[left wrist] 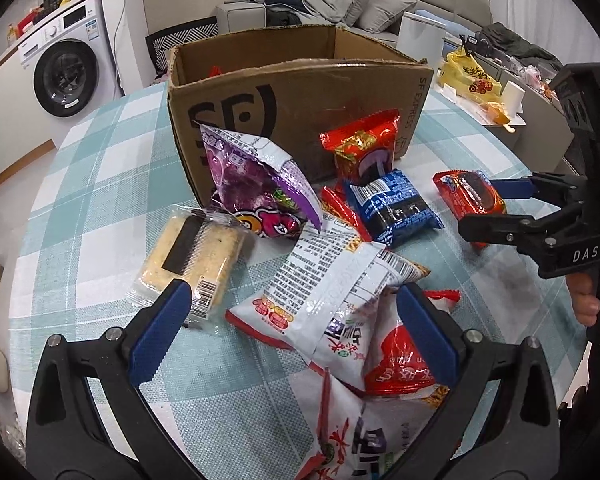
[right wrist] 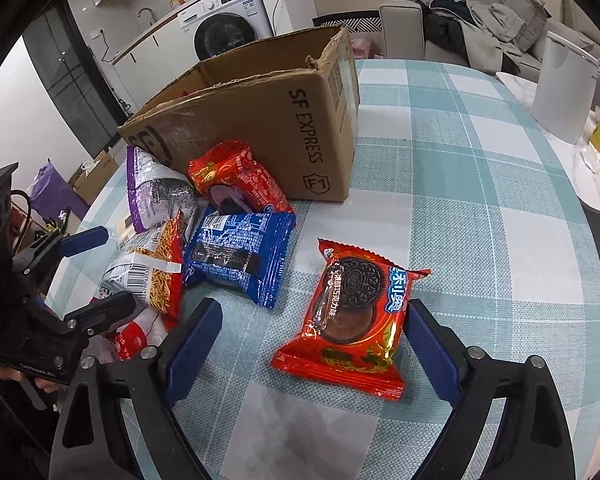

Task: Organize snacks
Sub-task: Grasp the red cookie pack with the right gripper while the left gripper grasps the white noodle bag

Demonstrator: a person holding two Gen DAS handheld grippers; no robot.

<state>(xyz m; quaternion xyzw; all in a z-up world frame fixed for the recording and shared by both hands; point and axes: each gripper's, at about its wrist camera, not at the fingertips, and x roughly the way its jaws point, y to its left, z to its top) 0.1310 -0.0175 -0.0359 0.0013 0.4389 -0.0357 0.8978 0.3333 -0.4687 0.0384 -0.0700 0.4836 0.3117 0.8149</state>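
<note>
A loose heap of snack packs lies on the checked tablecloth in front of an open cardboard box [left wrist: 300, 92] [right wrist: 260, 120]. My left gripper [left wrist: 296, 312] [right wrist: 100, 274] is open, its fingers on either side of a white noodle-snack bag [left wrist: 332, 280], with a pale cake bar [left wrist: 192, 256] by its left finger. My right gripper [right wrist: 314, 340] [left wrist: 488, 208] stands open around a red Oreo pack [right wrist: 352, 316] [left wrist: 470, 196]. The right finger is close against the pack's edge and the left finger stands well apart from it. A blue pack [right wrist: 240, 256], a red pack [right wrist: 236, 180] and a purple bag [left wrist: 252, 184] lie near the box.
The round table's edge [right wrist: 588, 216] curves along the right. A white canister [right wrist: 564, 84] and a yellow bag [left wrist: 472, 76] stand beyond the box on the right. A sofa and a washing machine are in the background. Bare cloth [right wrist: 460, 184] lies to the right of the box.
</note>
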